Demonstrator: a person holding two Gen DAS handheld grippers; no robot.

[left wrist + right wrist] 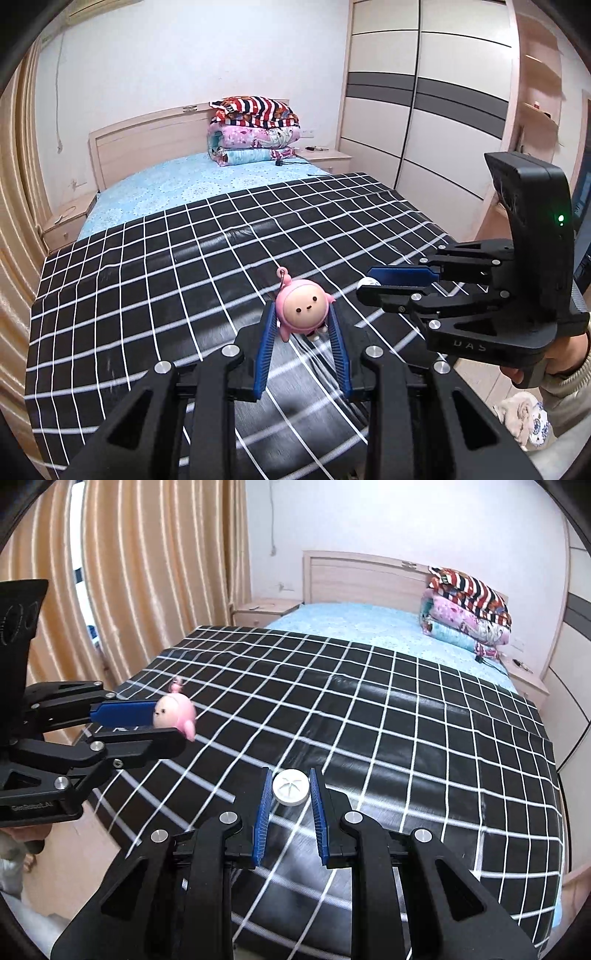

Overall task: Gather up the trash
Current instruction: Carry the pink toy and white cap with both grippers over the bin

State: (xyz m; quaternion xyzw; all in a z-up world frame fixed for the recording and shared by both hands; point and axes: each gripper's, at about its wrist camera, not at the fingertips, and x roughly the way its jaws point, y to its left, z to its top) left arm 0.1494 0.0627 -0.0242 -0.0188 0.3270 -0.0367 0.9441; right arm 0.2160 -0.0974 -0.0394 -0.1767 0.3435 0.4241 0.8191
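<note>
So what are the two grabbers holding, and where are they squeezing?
The left hand-held gripper pinches the pink toy keychain by its round sides. The right hand-held gripper pinches a white round cap by its rim.

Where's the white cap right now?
The white cap is clamped between the blue pads of the right tongs, held above the black checked bedspread; in the left wrist view it peeks out beside the pink toy.

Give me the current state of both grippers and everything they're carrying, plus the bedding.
Left gripper: shut on pink toy.
Pink toy: held above the checked cover.
Right gripper: shut on white cap.
White cap: held, off the bed.
Checked cover: spread flat.
Blankets: folded, stacked by headboard.
</note>
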